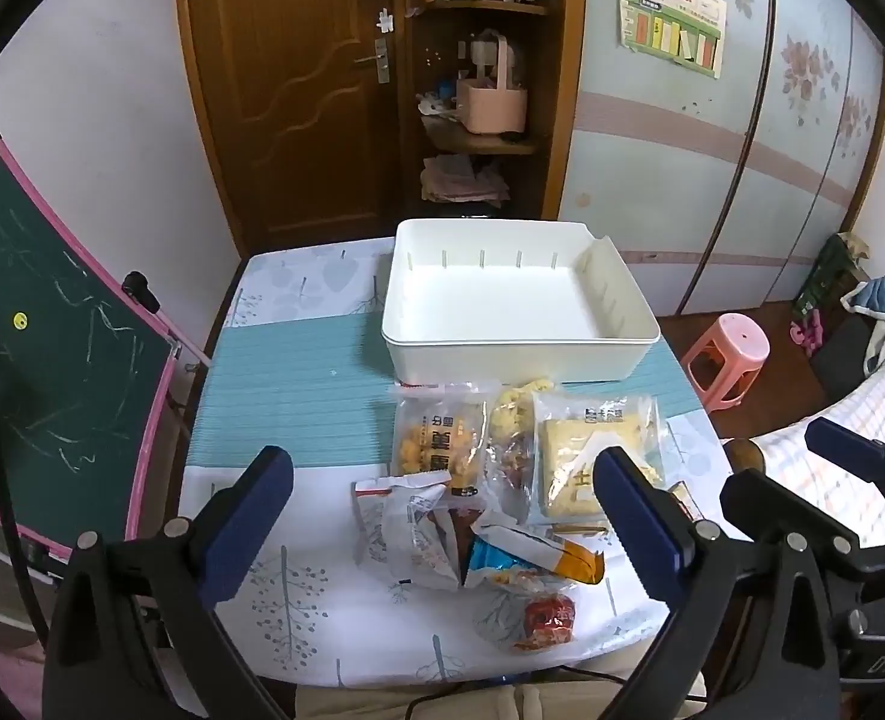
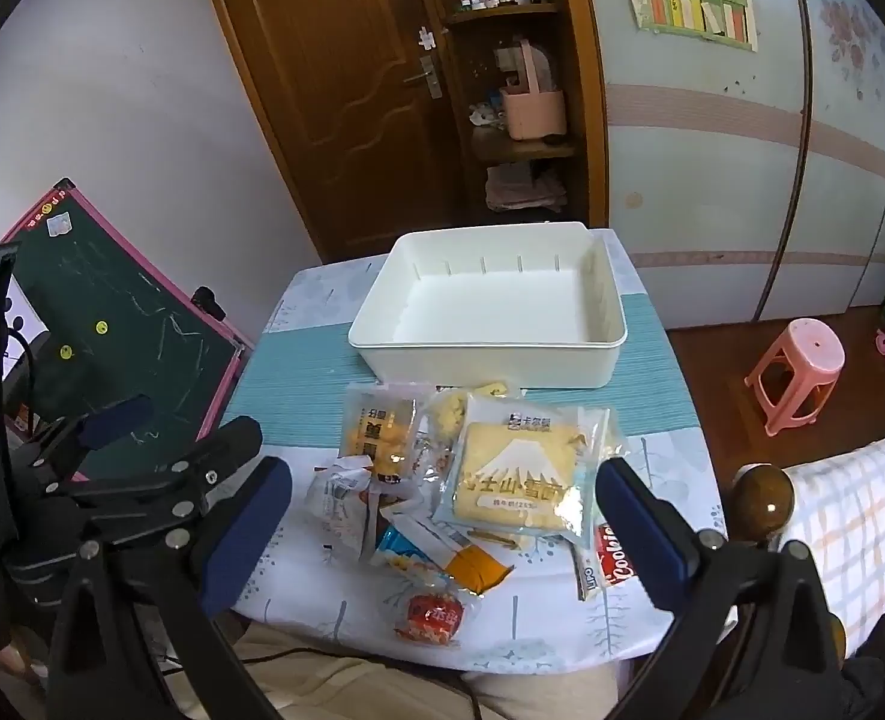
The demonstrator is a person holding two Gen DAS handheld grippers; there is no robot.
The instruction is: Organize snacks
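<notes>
White plastic, bare inside: the storage bin (image 1: 520, 294) sits at the far middle of the tabletop (image 1: 298, 372), on a teal striped runner, with nothing in it yet. So the sorting has not begun; this looks like the approach before the first pick.

At the left, the left gripper (image 1: 442, 516) hangs above the near edge, tilted down toward the pile, its blue-padded fingers (image 1: 244, 528) spread wide and holding nothing. Just ahead of it lies the heap of snacks: a crumpled white wrapper (image 1: 400, 528) at the near left, a clear bag of yellow puffs (image 1: 436, 444) behind it, a blue-and-orange packet (image 1: 532, 558) in the middle, and a small red-wrapped sweet (image 1: 547, 621) nearest the edge. Further right lies the large flat pack of yellow cake (image 2: 520, 474), and a red cookie packet (image 2: 613, 552) peeks out at its near right corner.

At the right, the right gripper (image 2: 442, 522) hovers likewise, fingers (image 2: 640, 540) fully released and empty.

The packets overlap, so the next move probably calls for choosing one lying on top, lowering the spread fingers around it, pinching the slippery film firmly, then carrying it to the far bin.
</notes>
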